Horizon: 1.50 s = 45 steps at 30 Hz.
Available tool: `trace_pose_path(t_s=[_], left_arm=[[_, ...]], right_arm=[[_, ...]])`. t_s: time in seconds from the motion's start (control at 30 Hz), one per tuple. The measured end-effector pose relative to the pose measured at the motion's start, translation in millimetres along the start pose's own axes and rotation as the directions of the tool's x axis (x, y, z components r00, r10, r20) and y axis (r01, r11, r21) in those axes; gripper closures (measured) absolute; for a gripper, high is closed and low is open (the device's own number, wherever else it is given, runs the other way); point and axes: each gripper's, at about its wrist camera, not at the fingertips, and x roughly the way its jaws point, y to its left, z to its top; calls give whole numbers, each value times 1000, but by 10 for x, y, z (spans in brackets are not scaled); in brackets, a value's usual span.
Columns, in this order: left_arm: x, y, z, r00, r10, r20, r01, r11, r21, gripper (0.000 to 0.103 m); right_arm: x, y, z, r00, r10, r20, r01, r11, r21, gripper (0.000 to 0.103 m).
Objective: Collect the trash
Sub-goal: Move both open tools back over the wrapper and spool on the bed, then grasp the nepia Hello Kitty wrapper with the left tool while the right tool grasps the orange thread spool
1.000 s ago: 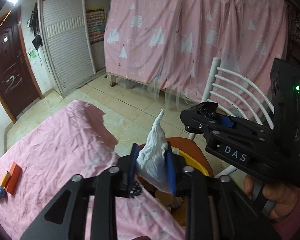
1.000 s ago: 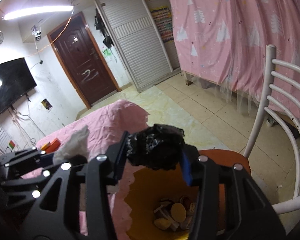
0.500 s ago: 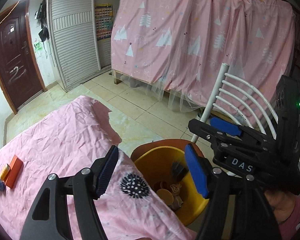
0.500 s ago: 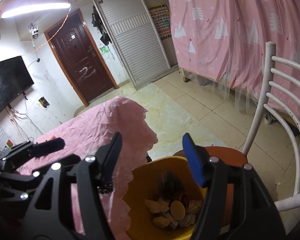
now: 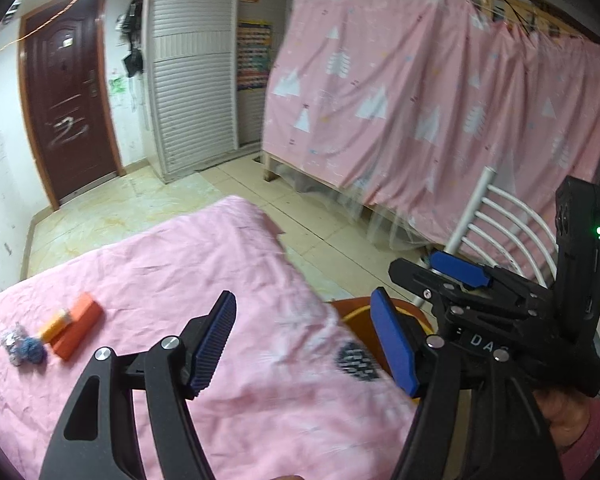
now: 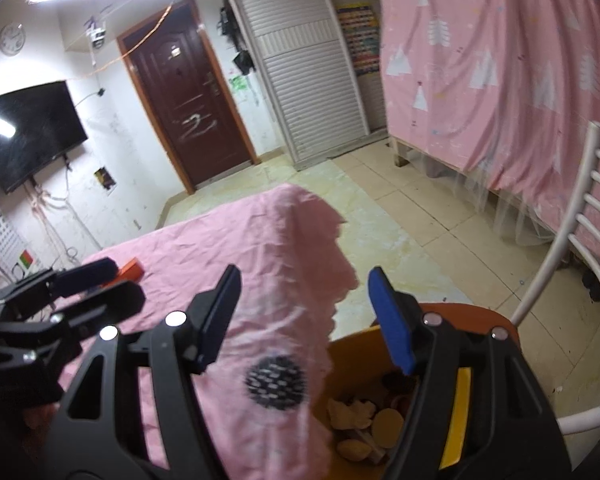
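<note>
Both tools now empty and open, left tool [image 5: 304, 344] and right tool [image 6: 306, 318], wads dropped in yellow bin [image 6: 462, 396], orange box [image 5: 78, 330] mid-left next.

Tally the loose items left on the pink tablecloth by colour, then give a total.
Orange: 2, a box and a small tube touching it
Blue: 1, a crumpled wrapper
Silver: 1, a crumpled wrapper
Total: 4, all clustered at the far left of the tablecloth; both wrappers are too small to identify further.
</note>
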Motion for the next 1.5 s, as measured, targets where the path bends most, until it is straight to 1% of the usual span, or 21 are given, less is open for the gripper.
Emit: trace_pose_path(t_s=[0.17, 0.37, 0.43, 0.67, 0.9, 1.03, 1.17, 1.27, 1.4, 1.5], left_arm=[[-131, 430, -6, 999, 40, 19, -39, 997, -63, 40], [-283, 948, -48, 995, 95, 35, -90, 988, -129, 39], [-335, 1133, -71, 993, 115, 38, -108, 982, -154, 39], [-457, 1657, -145, 984, 175, 40, -162, 962, -221, 38], [-548, 2179, -257, 971, 236, 27, -219, 932, -288, 37], [-593, 2434, -294, 965, 262, 22, -242, 917, -317, 37], [-617, 2730, -339, 956, 294, 4, -274, 895, -353, 37], [-580, 2888, -364, 950, 312, -21, -297, 877, -377, 37], [-455, 3142, -425, 939, 335, -79, -337, 844, -417, 37], [-350, 3282, -465, 932, 343, -115, -358, 827, -434, 37]], right_arm=[[166, 376, 50, 999, 27, -24, -28, 998, -54, 39], [394, 881, 82, 996, 65, -58, -72, 989, -126, 39], [461, 1053, 78, 995, 78, -69, -88, 985, -146, 34], [708, 1655, 17, 985, 123, -118, -148, 963, -225, 33], [940, 2153, -60, 974, 150, -167, -194, 938, -286, 33], [1056, 2348, -87, 969, 157, -190, -211, 928, -308, 33], [1174, 2556, -131, 963, 161, -214, -227, 915, -332, 33], [1269, 2672, -164, 958, 165, -233, -240, 907, -347, 33], [1383, 2839, -218, 952, 169, -254, -257, 892, -371, 29], [1472, 2960, -244, 950, 166, -266, -264, 881, -392, 26]])
